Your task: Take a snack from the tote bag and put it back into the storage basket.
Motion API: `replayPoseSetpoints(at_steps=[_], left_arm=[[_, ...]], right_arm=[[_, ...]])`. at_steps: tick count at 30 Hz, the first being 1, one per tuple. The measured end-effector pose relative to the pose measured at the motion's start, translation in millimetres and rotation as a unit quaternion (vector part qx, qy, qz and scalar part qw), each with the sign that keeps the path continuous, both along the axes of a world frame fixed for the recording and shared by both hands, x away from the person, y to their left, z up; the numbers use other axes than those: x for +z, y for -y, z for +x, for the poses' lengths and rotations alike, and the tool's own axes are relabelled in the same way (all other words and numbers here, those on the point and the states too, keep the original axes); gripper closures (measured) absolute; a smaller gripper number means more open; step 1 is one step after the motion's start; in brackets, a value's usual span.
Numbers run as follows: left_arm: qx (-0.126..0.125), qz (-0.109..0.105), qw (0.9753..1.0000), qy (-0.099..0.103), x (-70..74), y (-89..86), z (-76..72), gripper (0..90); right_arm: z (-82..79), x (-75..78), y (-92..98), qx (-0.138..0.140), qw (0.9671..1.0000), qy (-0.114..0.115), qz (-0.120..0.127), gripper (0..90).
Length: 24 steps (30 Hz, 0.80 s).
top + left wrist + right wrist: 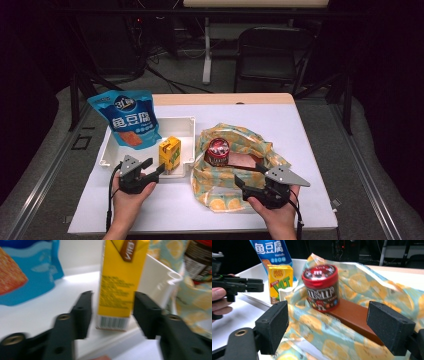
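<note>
Yellow cardboard drink carton (119,282) stands upright at the near right corner of the shallow white plastic tray (186,125), between the spread jaws of the left gripper (112,312), not yet clamped. It looks light and fairly stiff but crushable, so a gentle squeeze on its flat sides low down seems best. The right gripper (337,327) hangs open before the lemon-print cloth bag (372,290).

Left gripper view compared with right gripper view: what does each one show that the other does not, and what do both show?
Left gripper view alone: the barcode low on the yellow carton, between the open left tool.

Right gripper view alone: the brown box under the candy jar, the right tool, a hand.

Both: carton, blue pouch, white tray, jar, lemon-print bag.
</note>
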<state>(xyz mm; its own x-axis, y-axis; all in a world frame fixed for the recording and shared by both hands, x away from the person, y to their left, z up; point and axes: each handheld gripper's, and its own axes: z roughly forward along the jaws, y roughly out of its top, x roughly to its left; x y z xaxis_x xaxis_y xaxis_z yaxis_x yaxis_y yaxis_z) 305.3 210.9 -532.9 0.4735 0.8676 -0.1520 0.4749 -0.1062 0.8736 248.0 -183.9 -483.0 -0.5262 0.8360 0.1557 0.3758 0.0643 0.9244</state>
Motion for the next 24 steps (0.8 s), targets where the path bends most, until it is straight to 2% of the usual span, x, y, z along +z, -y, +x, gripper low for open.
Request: replayPoseSetpoints(at_steps=[1, 2, 3, 4, 5, 8, 11, 15, 21, 24], left_arm=[[-0.007, -0.001, 1.0, -0.006, -1.1, 0.4, -1.9, 55.0], [-0.011, 0.013, 0.9998, -0.012, -2.6, 1.5, -3.0, 65.1], [-0.006, 0.024, 0.9994, -0.025, -4.5, 3.5, -2.6, 79.5], [-0.008, 0.018, 0.9985, -0.052, -9.6, 5.0, 0.3, 84.8], [-0.008, 0.018, 0.9985, -0.052, -9.6, 5.0, 0.3, 87.7], [-0.005, 0.017, 0.9975, -0.068, -16.1, 5.6, 3.9, 90.0], [-0.006, 0.01, 0.9975, -0.07, -18.1, 5.0, 7.3, 90.0], [-0.004, 0.012, 0.9975, -0.07, -18.9, 4.7, 9.0, 90.0], [0.005, 0.003, 0.9957, -0.092, -26.0, 1.0, 16.2, 90.0], [0.003, 0.012, 0.9952, -0.097, -27.3, 2.1, 21.1, 90.0]], right_arm=[[0.0, 0.0, 0.0, 0.0, 1.0, 0.0, 0.0, 17.8], [-0.6, -1.2, 1.4, -0.003, 1.0, -0.003, 0.001, 17.8], [-0.2, -1.5, 3.1, -0.004, 1.0, -0.006, 0.002, 17.9], [0.0, -1.0, 3.2, -0.003, 1.0, -0.006, 0.005, 17.9], [0.0, -1.0, 3.2, -0.003, 1.0, -0.006, 0.005, 17.9], [-0.7, -1.5, 1.1, -0.003, 1.0, -0.005, 0.002, 18.0], [0.9, -4.1, 1.6, -0.003, 1.0, -0.008, 0.003, 18.0], [0.9, -4.8, 0.6, 0.001, 1.0, -0.007, -0.002, 18.2], [0.4, -5.9, -3.7, 0.01, 0.9999, -0.005, -0.004, 18.6], [0.9, -6.7, -4.1, 0.012, 0.9999, -0.007, -0.006, 18.6]])
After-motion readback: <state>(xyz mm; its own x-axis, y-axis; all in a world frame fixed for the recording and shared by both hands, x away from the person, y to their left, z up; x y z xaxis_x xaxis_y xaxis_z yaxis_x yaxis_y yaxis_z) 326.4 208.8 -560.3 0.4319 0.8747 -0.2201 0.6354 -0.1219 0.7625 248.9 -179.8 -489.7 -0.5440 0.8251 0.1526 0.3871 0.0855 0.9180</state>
